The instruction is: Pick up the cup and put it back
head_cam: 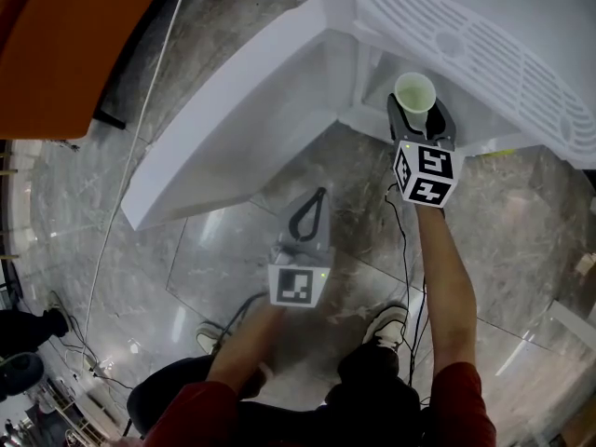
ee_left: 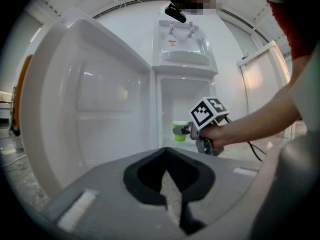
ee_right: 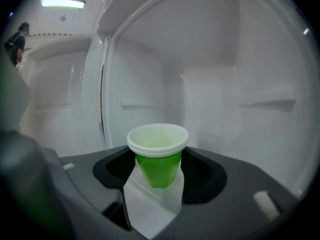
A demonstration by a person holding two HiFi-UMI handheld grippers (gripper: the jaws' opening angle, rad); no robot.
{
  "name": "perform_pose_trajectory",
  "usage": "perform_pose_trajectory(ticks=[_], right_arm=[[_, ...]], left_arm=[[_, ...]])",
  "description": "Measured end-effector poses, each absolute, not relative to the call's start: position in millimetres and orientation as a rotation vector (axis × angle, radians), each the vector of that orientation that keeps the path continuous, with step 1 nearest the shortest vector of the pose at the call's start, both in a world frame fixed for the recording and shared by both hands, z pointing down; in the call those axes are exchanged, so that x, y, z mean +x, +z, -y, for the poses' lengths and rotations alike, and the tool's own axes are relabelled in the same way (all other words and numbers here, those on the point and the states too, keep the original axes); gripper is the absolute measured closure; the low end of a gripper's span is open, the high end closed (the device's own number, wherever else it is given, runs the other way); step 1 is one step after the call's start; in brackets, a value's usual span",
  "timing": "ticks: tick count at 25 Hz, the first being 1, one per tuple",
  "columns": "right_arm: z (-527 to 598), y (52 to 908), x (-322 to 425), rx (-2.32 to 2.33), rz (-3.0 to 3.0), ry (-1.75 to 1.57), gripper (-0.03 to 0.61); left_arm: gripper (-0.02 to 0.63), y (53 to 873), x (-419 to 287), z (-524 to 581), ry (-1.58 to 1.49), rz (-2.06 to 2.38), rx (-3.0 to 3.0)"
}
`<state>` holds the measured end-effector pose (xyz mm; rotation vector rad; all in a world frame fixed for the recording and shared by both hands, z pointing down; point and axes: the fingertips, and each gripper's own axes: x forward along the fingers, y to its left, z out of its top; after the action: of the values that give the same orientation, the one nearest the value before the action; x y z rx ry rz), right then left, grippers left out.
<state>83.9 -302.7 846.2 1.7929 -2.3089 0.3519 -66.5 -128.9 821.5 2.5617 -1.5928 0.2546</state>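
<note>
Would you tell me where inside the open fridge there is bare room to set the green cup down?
The fridge compartment looks bare: nothing stands between its walls except the green cup in the right gripper. The only crowding is at the opening, where that gripper fills the way.

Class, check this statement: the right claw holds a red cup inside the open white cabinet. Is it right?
No: the cup is green, not red, as the right gripper view shows. The right claw does hold it inside the open white cabinet.
</note>
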Motion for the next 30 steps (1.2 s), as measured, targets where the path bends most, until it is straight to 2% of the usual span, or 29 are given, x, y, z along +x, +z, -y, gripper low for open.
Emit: perform_pose_trajectory(ticks=[20, 30], right_arm=[[333, 869, 74, 1.734, 2.248, 0.419, 0.29], [322, 873, 77, 1.724, 2.233, 0.4, 0.262]], left_arm=[[0.614, 826, -64, 128, 0.238, 1.583, 2.529], [0.614, 826, -63, 127, 0.239, 1.58, 2.541]])
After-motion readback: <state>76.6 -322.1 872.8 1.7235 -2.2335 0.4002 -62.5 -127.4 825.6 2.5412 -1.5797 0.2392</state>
